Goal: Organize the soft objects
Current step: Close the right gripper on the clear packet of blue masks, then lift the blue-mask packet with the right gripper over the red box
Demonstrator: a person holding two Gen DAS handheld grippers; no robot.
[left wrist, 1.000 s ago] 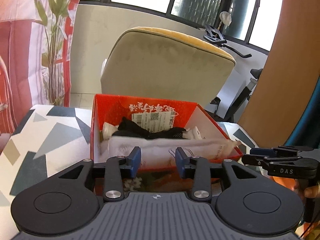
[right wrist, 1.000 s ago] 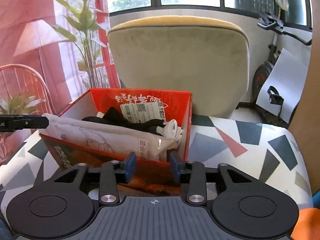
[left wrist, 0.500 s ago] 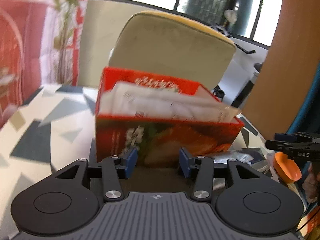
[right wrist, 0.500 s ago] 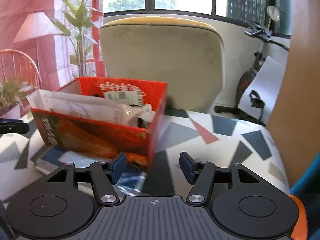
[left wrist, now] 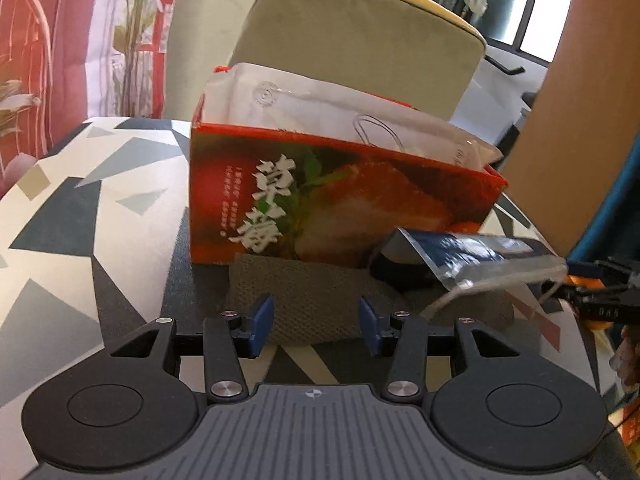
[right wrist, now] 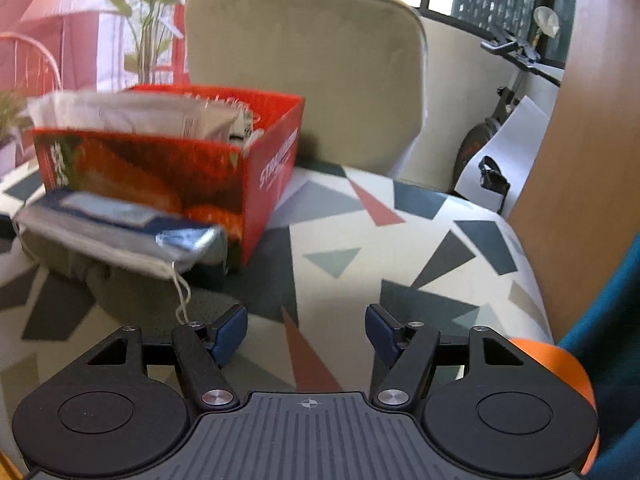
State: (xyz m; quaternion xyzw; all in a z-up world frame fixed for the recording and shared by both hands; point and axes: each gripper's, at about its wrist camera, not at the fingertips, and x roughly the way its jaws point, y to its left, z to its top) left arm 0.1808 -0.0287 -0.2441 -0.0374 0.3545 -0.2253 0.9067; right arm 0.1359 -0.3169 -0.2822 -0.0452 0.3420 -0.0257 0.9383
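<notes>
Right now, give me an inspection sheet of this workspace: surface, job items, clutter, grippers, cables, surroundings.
Surface: table with a triangle-patterned cover.
Job's things: red box holding a white packet; grey knitted cloth in front of it, with a blue-and-clear packet lying on it.
Clutter: nothing seen.
Grippers: left gripper open over the cloth's near edge; right gripper open above bare table, jaws just widened, nothing between them.
Cables: thin string hanging from the packet.
Surroundings: beige chair, plant, exercise bike.
</notes>
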